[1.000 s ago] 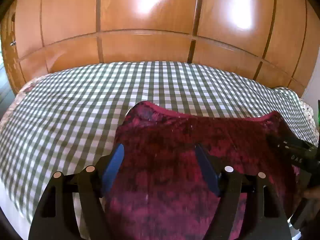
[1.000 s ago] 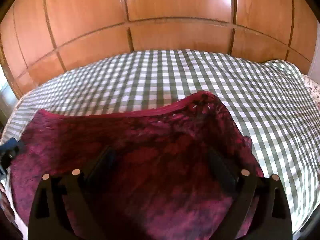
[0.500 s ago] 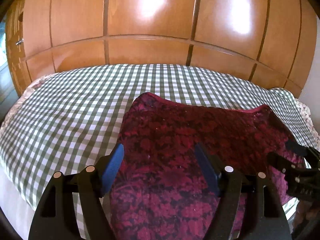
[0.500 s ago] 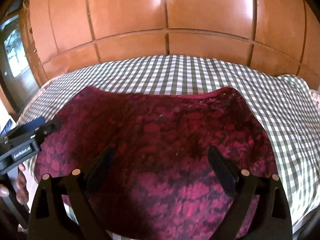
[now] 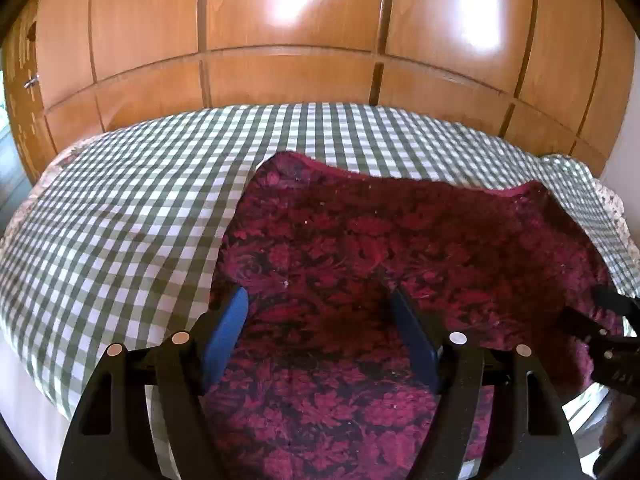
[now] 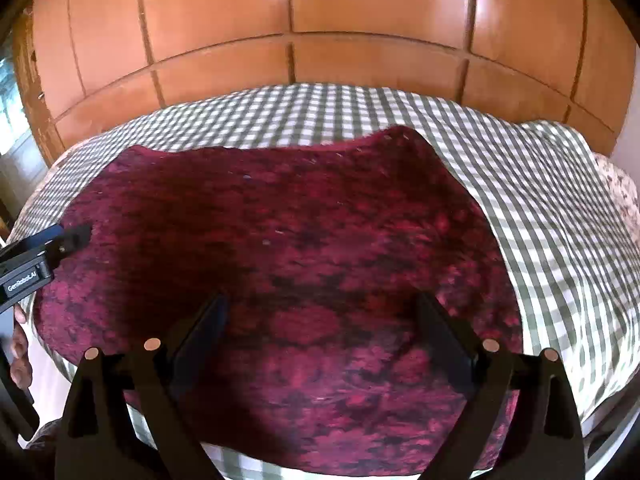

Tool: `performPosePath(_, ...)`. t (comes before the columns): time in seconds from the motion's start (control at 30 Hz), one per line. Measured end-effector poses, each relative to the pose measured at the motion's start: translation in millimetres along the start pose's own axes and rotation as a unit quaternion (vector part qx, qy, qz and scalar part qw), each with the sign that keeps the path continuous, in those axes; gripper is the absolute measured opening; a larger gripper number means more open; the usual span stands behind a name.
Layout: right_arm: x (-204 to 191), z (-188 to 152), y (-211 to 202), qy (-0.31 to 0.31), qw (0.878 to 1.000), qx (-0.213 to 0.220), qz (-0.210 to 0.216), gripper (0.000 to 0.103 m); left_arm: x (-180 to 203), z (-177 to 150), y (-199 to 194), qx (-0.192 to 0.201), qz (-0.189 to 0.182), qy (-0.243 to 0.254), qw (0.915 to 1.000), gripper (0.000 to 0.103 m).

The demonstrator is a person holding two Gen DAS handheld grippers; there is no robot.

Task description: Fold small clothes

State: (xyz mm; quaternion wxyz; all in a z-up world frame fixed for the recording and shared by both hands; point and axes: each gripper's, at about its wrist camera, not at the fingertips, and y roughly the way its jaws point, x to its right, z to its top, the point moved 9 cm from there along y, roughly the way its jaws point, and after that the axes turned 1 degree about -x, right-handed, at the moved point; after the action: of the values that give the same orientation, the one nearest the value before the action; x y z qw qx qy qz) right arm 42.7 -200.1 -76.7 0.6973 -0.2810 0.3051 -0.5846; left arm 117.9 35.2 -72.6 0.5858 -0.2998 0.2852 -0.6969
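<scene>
A dark red flower-patterned garment [image 5: 380,256] lies spread flat on the green-and-white checked bed [image 5: 120,208]. It also shows in the right wrist view [image 6: 280,248]. My left gripper [image 5: 320,300] is open and hangs just above the garment's near left part, its blue pads apart. My right gripper [image 6: 320,308] is open above the garment's near right part. The left gripper also shows at the left edge of the right wrist view [image 6: 44,252]. The right gripper shows at the right edge of the left wrist view [image 5: 608,332].
A wall of wooden wardrobe doors [image 5: 320,40] stands behind the bed. The checked sheet [image 6: 560,220] reaches to the right of the garment, with a flowered cover [image 6: 620,188] at the far right edge. The bed's near edge lies under the grippers.
Both grippers have drawn back and risen from the garment. The cloth has settled flat on the bed and more of it shows in both views.
</scene>
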Motion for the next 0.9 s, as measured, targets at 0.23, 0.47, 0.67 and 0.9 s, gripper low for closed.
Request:
performPosePath(0.23, 13.9, -6.8, 15.9, 0.018, 1.0, -0.012, 0.018, 0.098, -0.8, -7.5, 14.7, -0.011, -0.003, -0.005, 0.9999, 0.075)
performPosePath(0.47, 13.4, -3.0, 5.7, 0.027, 0.999, -0.01, 0.034, 0.1, -0.3, -3.4, 5.2, -0.005, 0.007, -0.001, 1.0, 0.075)
performPosePath(0.67, 26.0, 4.5, -15.6, 0.063, 0.997, 0.006, 0.048, 0.1, -1.5, 1.8, -8.0, 0.008, 0.011, -0.009, 0.9999, 0.075)
performPosePath(0.9, 75.3, 2.2, -38.4, 0.144, 0.989, 0.028, 0.035, 0.101, 17.5, 9.0, -25.9, 0.049, -0.005, 0.021, 0.9986, 0.075)
